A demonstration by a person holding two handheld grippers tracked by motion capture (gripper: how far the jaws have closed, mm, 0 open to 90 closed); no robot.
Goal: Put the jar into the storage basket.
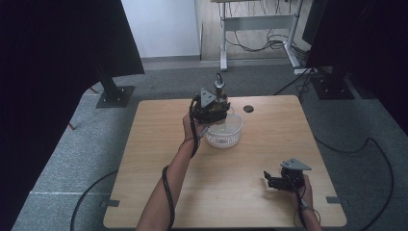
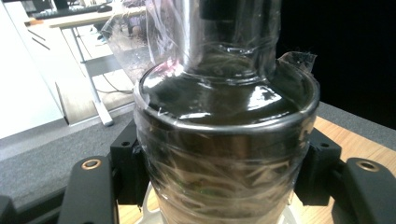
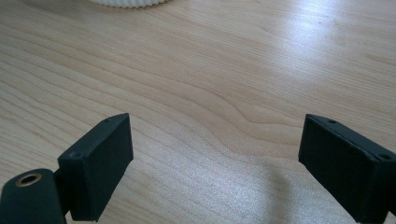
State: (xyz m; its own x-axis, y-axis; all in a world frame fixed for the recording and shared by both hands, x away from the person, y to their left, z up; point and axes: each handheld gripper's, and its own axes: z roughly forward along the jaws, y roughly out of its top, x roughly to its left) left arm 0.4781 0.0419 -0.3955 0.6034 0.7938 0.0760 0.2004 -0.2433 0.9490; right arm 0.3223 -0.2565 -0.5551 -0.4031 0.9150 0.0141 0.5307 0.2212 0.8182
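One dark glass bottle wrapped in clear plastic film [image 2: 219, 140], pinched in the left gripper [image 1: 211, 107] above one white ribbed plastic basket [image 1: 224, 132].

Two grippers, one bottle, one basket on the light wooden table [image 1: 240, 173]. The left gripper view shows the film's wrinkles and both pads pressed against the bottle's sides; the high view shows the bottle upright over the basket's far rim. What lies in the basket cannot be made out. The right gripper [image 3: 215, 163], low near the table's right front, has its jaws spread with nothing between, and its view catches the basket's edge.
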